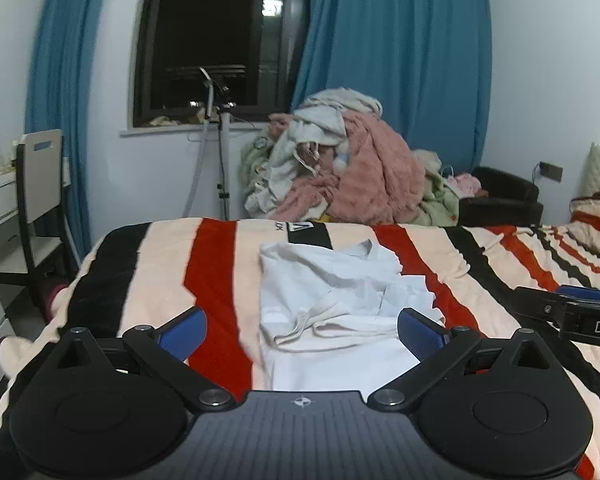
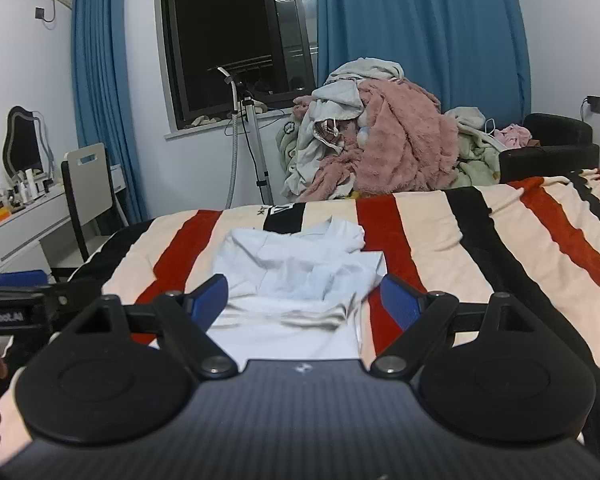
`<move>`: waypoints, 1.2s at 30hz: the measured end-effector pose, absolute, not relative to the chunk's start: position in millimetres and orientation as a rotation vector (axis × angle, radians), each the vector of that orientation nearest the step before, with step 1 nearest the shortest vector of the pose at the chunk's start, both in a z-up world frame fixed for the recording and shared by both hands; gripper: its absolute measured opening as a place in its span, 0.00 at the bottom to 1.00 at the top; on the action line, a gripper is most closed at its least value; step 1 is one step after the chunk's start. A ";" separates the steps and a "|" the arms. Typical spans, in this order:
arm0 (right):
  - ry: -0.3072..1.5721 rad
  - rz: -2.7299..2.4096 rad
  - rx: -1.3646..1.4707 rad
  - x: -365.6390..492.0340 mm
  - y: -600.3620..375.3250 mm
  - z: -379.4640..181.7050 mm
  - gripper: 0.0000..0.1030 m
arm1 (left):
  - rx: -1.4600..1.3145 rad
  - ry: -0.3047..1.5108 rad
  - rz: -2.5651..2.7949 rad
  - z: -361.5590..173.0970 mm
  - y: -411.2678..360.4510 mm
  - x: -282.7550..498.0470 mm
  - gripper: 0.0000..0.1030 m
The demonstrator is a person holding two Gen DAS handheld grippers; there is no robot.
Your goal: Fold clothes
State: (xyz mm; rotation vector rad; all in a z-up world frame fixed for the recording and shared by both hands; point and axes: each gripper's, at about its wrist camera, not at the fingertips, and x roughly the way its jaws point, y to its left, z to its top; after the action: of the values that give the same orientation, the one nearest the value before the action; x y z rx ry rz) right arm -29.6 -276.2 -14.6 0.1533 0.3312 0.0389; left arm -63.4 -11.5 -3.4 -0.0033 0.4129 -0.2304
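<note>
A white shirt (image 1: 332,296) lies rumpled and partly folded on the striped bedspread (image 1: 160,264); it also shows in the right wrist view (image 2: 296,272). My left gripper (image 1: 302,330) is open and empty, its blue pads (image 1: 188,326) wide apart above the shirt's near end. My right gripper (image 2: 304,300) is open and empty, its blue pads (image 2: 400,304) either side of the shirt's near part. The right gripper shows at the right edge of the left wrist view (image 1: 572,312), and the left gripper at the left edge of the right wrist view (image 2: 16,300).
A big pile of clothes and a pink blanket (image 1: 340,168) sits beyond the bed's far edge. A steamer stand (image 1: 222,140) is by the window. A chair (image 1: 40,184) and white desk (image 2: 32,216) stand left. A dark armchair (image 1: 500,196) is right.
</note>
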 end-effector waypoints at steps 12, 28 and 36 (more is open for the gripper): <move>0.315 0.043 0.161 -41.6 -273.0 -15.5 0.82 | 0.006 0.404 -0.267 -7.0 -13.4 -79.9 0.99; 0.591 0.096 0.695 -20.2 -311.1 -66.3 0.82 | -0.668 0.796 -0.380 -84.2 48.3 -23.8 0.95; 0.791 0.027 1.227 -7.6 -328.9 -158.7 0.72 | -0.977 0.957 -0.327 -157.7 60.5 -3.2 0.65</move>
State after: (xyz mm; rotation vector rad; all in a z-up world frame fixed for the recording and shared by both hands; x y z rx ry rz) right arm -7.6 -328.9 -158.7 1.2268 0.7913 0.0273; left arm -3.2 60.5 -157.7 -0.9770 0.9570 -0.3274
